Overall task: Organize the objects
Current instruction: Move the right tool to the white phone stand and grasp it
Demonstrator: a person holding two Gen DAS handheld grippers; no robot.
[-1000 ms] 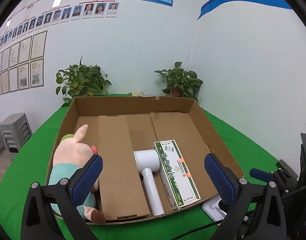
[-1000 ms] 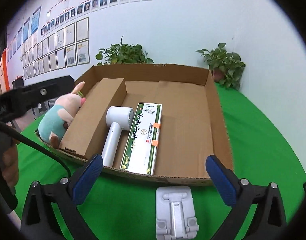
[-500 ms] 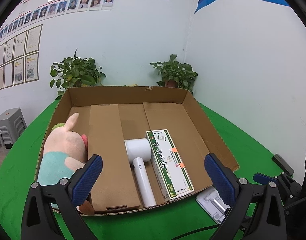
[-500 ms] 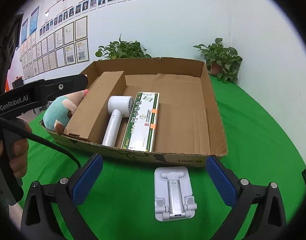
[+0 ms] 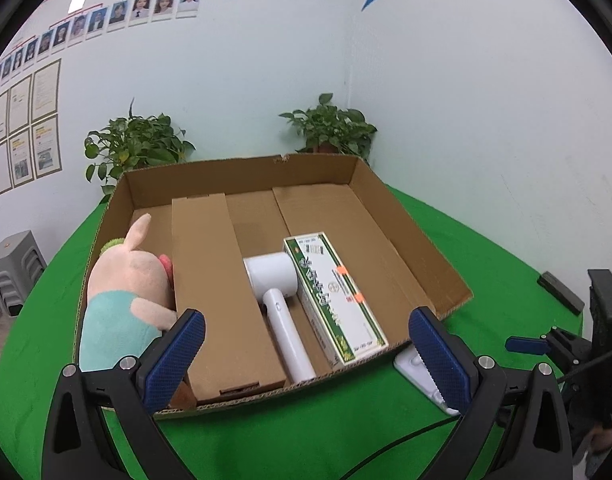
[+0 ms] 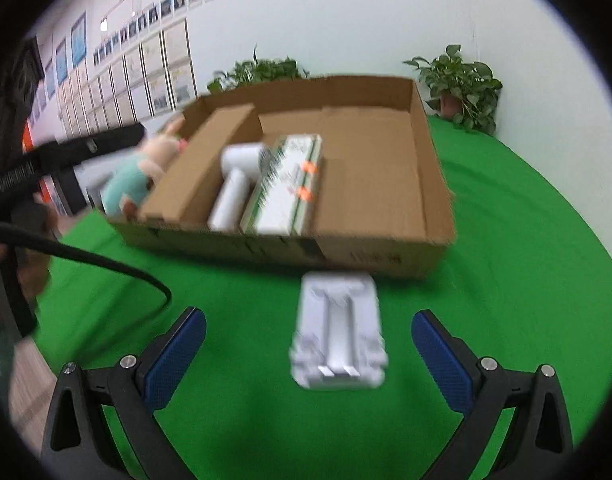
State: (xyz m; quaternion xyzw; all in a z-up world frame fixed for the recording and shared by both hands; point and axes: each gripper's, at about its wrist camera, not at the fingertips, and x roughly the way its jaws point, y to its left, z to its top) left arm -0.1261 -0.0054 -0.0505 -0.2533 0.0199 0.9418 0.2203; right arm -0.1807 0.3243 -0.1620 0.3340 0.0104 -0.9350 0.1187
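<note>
A shallow cardboard box sits on the green table. In it lie a plush pig at the left, a white hair dryer and a green-and-white carton. A white phone stand lies on the cloth in front of the box, also at the right of the left wrist view. My left gripper is open and empty before the box's near wall. My right gripper is open, with the stand between its fingers.
A raised cardboard flap divides the box. Two potted plants stand behind it against the wall. A black cable crosses the cloth at the left. A dark flat object lies at the far right. Grey stools stand off the table.
Both grippers have drawn back from the box and it looks smaller. The right gripper has come down towards the phone stand, which now sits between its fingers. Both stay open.
</note>
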